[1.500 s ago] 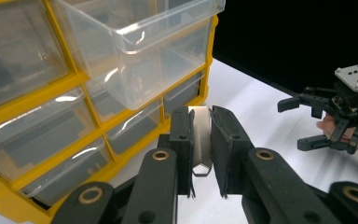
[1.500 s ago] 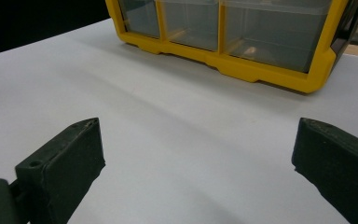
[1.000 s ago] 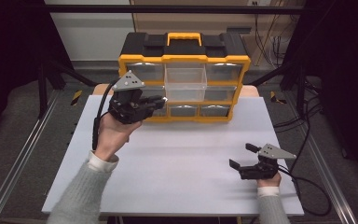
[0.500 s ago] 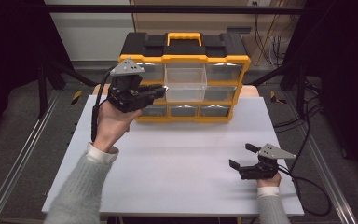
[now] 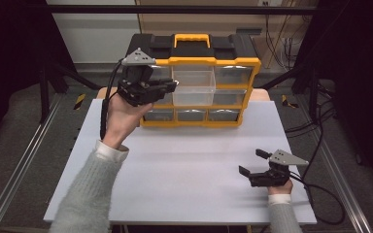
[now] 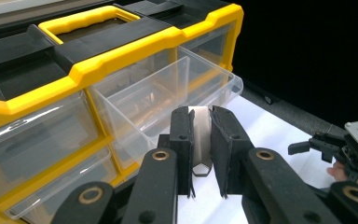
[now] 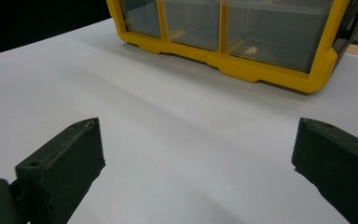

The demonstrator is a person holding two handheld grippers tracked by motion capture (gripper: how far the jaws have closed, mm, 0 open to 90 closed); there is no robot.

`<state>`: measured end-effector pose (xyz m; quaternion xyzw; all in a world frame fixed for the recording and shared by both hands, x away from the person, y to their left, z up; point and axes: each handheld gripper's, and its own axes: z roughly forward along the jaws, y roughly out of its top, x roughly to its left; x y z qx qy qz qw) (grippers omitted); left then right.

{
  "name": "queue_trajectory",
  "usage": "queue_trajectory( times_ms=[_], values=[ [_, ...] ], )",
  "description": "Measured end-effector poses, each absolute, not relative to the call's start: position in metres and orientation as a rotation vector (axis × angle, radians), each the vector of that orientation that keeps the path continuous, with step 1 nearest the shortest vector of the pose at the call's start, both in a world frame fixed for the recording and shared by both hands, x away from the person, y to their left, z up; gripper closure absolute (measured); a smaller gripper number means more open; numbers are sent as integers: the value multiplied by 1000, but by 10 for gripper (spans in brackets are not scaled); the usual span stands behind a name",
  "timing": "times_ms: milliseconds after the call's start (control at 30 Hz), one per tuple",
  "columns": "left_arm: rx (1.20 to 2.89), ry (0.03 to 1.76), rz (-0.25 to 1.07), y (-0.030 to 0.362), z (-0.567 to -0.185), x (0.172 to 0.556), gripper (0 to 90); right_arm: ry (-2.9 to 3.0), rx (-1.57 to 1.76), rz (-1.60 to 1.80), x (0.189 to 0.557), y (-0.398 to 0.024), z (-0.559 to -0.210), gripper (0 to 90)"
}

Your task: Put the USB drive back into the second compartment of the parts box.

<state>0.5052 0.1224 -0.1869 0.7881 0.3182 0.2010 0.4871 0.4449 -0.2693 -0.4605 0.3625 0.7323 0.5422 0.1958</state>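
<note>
While clamping metal piece (image 6: 200,140) (upright), left gripper (image 6: 204,184) — raised

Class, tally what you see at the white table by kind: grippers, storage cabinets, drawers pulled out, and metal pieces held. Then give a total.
Grippers: 2, the left gripper and the right gripper
Storage cabinets: 1, the yellow and black cabinet
Drawers pulled out: 1, the clear drawer
Metal pieces held: 1, the metal piece in the left gripper's jaws
Total: 5
</note>
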Motion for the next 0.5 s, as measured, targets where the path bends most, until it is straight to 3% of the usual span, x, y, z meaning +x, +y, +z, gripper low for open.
queue_trajectory(
  times_ms=[500],
  values=[
    [1922, 811, 489, 113, -183, 528, 788, 2052, 1017, 1516, 445, -269, -461, 26]
  ],
)
